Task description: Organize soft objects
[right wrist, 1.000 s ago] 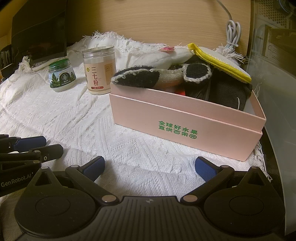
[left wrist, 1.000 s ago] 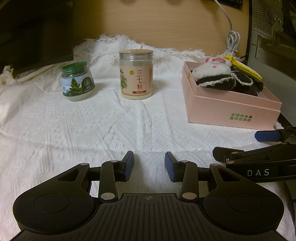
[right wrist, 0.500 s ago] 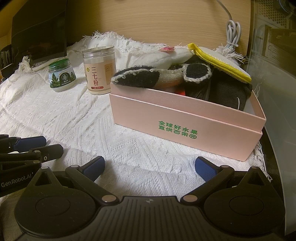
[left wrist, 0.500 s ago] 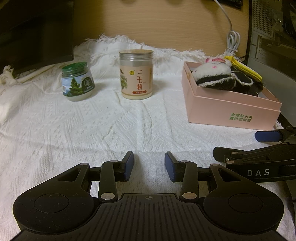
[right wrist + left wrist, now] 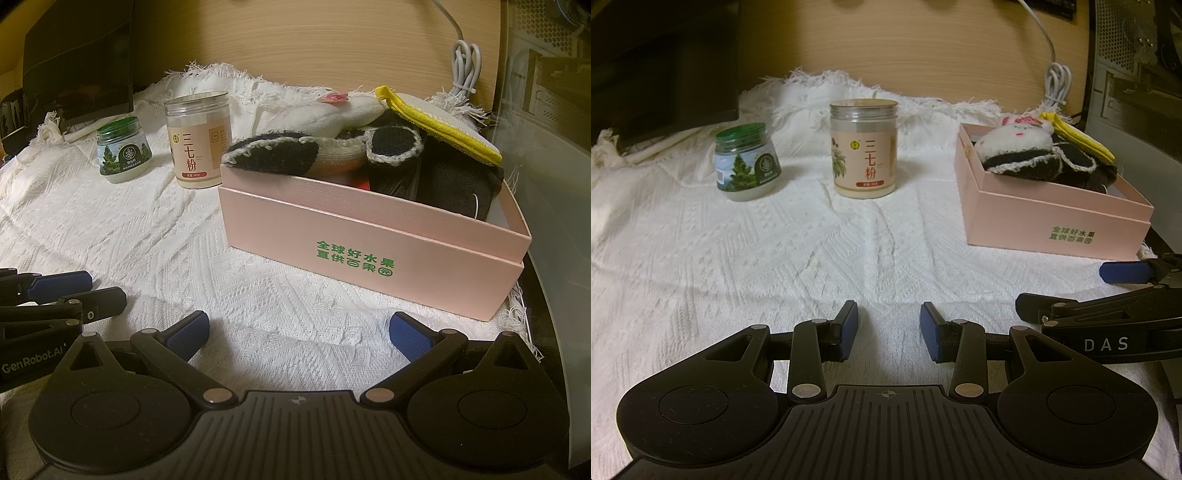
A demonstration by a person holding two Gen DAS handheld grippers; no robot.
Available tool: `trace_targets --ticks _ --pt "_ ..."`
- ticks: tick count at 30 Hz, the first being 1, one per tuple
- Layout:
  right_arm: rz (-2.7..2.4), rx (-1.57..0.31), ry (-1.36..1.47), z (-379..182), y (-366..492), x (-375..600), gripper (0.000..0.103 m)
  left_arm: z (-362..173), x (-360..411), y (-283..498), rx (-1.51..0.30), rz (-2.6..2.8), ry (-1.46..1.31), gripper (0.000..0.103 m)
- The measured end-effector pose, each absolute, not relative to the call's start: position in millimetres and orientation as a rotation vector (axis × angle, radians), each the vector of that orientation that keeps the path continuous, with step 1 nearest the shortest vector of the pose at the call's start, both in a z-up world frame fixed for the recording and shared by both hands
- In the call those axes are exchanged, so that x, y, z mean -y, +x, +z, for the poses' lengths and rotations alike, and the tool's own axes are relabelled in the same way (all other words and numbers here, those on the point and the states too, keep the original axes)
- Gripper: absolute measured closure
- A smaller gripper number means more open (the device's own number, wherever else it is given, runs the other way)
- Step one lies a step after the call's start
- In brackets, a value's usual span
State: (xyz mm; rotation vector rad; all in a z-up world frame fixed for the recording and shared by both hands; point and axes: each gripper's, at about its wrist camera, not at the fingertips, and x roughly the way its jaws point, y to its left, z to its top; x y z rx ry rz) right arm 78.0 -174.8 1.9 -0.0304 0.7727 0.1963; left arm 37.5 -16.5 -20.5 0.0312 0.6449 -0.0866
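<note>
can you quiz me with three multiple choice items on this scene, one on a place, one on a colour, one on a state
1. Where do the soft toys lie?
A. in the pink box
B. on the cloth beside the jars
C. between the left gripper's fingers

2. What colour is the lid of the short jar?
A. red
B. green
C. yellow

3. How does the right gripper stand?
A. shut on a toy
B. shut on the tall jar
C. open with nothing between its fingers

Answers: 1 A, the toys are piled inside the pink box. 2 B, its screw lid is green. 3 C, the blue pads are wide apart over bare white cloth.
</note>
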Motion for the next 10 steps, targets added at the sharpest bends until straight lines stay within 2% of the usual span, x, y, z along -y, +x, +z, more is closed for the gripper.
trace_targets --ticks 10 --pt "0.196 -0.773 -0.03 1.7 77.8 174.6 0.0 -20.0 18.0 37.2 -0.644 -0.085 0.028 0.061"
